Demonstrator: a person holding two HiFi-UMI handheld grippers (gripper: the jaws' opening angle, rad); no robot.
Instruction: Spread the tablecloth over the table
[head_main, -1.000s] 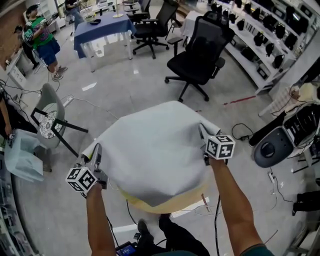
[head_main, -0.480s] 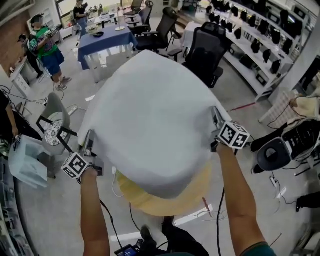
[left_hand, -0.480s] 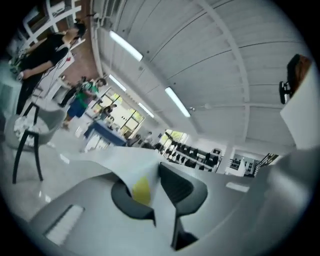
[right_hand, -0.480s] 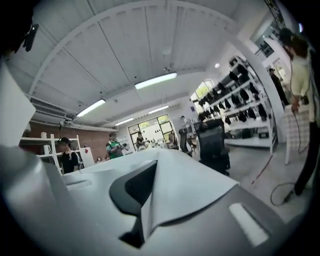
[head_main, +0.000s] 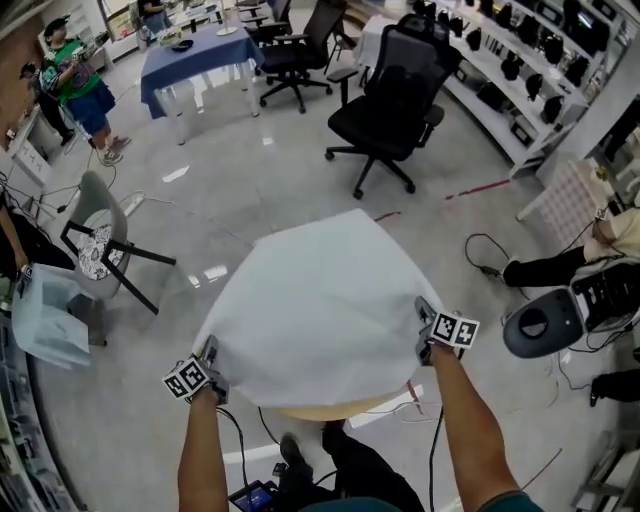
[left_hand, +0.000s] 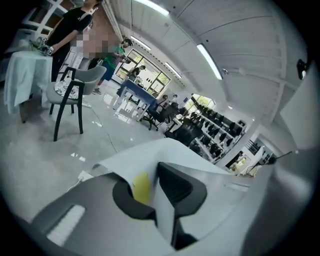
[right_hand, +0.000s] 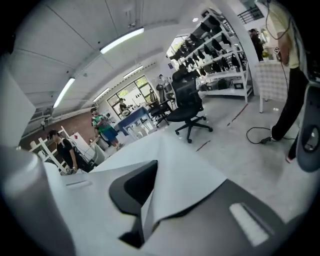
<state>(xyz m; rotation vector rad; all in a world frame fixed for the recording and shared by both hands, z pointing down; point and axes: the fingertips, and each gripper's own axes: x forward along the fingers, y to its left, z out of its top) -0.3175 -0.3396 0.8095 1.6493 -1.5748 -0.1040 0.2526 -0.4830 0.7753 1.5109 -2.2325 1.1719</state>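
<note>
Both hands are on the pale grey-white fabric tablecloth (head_main: 318, 305), one near corner each. The left gripper (head_main: 208, 353) has its jaws closing with the hem pinched between them; in the left gripper view the cloth runs straight down through the gap and a bit of yellow-tan shows behind it. The right gripper (head_main: 427, 318) has its jaws together, clamped on the other near corner, with the fabric folded up out of the pinch in the right gripper view. In the head view the tablecloth lies draped over the round tan wooden table (head_main: 335, 408), covering nearly all of the top, with the far side hanging down over the far edge. Only a thin crescent of bare tan top shows on my side, between the two grippers and under the hem. So most of the job looks done: the cloth is on and roughly centred. What I judge is left is to draw the near hem towards me over that bare strip, lower both corners, let go, and maybe flatten any billow. The black office chair (head_main: 395, 100) stands well apart, beyond the far side, and is not in the way.
</note>
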